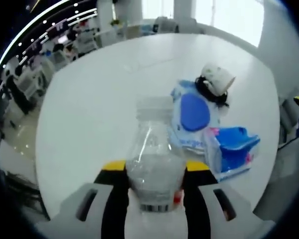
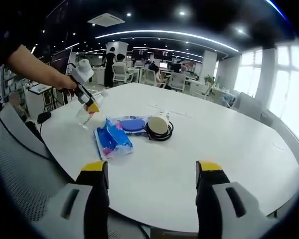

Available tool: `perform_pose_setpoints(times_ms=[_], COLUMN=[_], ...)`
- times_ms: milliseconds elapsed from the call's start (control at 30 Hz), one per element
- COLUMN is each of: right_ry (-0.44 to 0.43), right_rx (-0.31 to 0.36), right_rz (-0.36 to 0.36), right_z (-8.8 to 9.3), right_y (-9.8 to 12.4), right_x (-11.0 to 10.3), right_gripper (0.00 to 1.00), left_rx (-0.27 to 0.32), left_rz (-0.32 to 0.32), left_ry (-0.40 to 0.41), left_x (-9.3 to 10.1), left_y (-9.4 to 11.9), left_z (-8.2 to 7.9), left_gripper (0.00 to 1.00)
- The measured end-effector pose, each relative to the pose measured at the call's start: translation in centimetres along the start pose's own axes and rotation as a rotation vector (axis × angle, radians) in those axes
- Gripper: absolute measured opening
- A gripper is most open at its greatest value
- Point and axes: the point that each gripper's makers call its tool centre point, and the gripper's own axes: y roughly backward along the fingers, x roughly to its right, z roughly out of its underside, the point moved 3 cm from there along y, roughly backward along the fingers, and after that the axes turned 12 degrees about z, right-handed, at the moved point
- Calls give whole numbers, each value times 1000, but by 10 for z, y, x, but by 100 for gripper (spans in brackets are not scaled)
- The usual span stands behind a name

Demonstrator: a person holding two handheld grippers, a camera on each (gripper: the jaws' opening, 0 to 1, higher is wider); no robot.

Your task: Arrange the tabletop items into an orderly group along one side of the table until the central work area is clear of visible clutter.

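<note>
We have the left gripper [image 1: 156, 172] clamped on a clear bottle [image 1: 153, 154], held above the table [image 1: 99, 99]. Right gripper [image 2: 152, 174] jaws are spread wide, gripping nothing, with the tissue pack [image 2: 112, 141] well ahead.

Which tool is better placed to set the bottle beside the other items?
Left. The left tool is already shut on the clear bottle, near the tissue pack and wipes pack. The right tool is open and farther back.

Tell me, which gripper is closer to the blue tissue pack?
The left. The left gripper holds a bottle just beside the blue tissue pack; the right gripper hangs open, farther back at the table's edge.
</note>
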Motion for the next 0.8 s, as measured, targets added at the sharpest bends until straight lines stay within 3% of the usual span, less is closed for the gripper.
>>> perform_pose_setpoints(times_ms=[400, 800], right_ry=[1, 3], right_rx=[7, 10], right_rz=[0, -2], right_z=[-1, -1], right_y=[1, 1], right_x=[0, -1], right_gripper=[71, 70], left_rx=[43, 66], left_rz=[-10, -11], left_ry=[7, 17], left_x=[-1, -2], left_y=[13, 19], left_z=[-5, 0], left_gripper=[38, 39])
